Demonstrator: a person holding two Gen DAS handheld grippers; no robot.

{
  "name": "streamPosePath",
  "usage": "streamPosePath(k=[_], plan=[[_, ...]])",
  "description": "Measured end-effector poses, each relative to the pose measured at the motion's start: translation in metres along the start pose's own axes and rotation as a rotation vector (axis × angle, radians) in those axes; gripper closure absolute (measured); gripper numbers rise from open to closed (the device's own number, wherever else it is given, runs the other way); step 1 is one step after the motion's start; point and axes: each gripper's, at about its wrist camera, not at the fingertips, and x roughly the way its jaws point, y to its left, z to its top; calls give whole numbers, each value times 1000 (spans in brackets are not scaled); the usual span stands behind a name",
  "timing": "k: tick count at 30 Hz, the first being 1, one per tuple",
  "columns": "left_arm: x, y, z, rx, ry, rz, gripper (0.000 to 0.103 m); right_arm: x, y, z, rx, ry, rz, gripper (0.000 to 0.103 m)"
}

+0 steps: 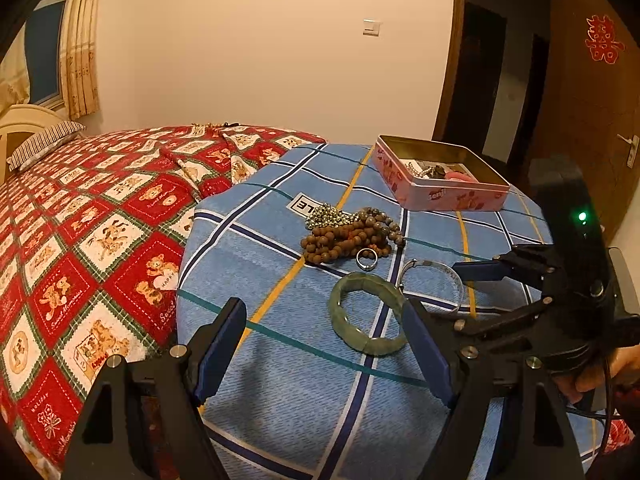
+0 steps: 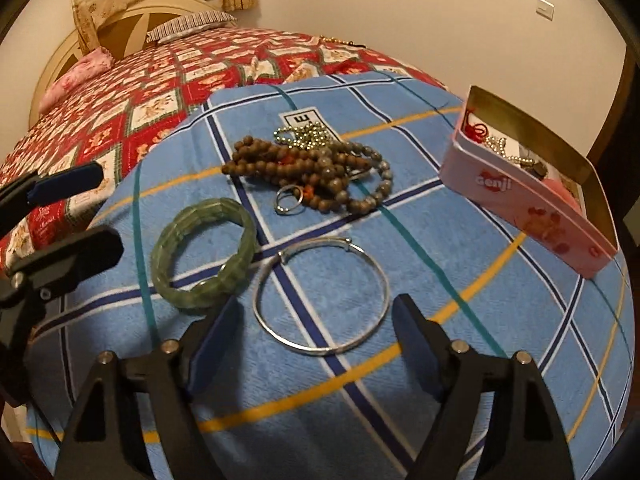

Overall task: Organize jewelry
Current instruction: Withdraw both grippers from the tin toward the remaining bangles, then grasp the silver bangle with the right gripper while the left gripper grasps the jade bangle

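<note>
Green bangle (image 2: 204, 250) beside silver bangle (image 2: 322, 296), between wide-open right gripper (image 2: 316, 344), left gripper (image 1: 324, 344) likewise

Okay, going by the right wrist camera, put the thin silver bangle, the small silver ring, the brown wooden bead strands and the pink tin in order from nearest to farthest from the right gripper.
1. Thin silver bangle, directly ahead of the open right gripper.
2. Small silver ring, beyond the bangle, slightly left.
3. Brown wooden bead strands, behind the ring, in the pile.
4. Pink tin, off to the right; roughly as far as the beads, too close to call.
</note>
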Motion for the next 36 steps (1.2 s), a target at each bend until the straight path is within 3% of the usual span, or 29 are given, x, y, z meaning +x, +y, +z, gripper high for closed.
streamPosePath(k=[7,15,20,24,26,27,31,34,36], plan=[[5,-3,1,-11,16,-27,23,-10,-13,-6,68,-21,-19,32],[27,-23,6,-21,73,-113,23,-54,-67,-24,322,-224,-65,32],[53,-41,9,-2,152,-55,23,-71,-81,-32,400,-303,-127,32],[65,-47,9,24,213,-4,24,-72,-88,-36,445,-312,-132,32],[65,-48,8,31,213,-1,36,-70,-93,-36,464,-308,-121,32],[66,-47,8,30,218,-1,49,-69,-94,-36,469,-307,-116,32],[66,-46,8,26,215,-19,71,-68,-95,-38,476,-307,-106,32],[66,-44,8,11,212,-45,85,-69,-95,-39,475,-308,-103,32],[64,-43,9,1,201,-68,88,-70,-96,-39,481,-314,-102,32]])
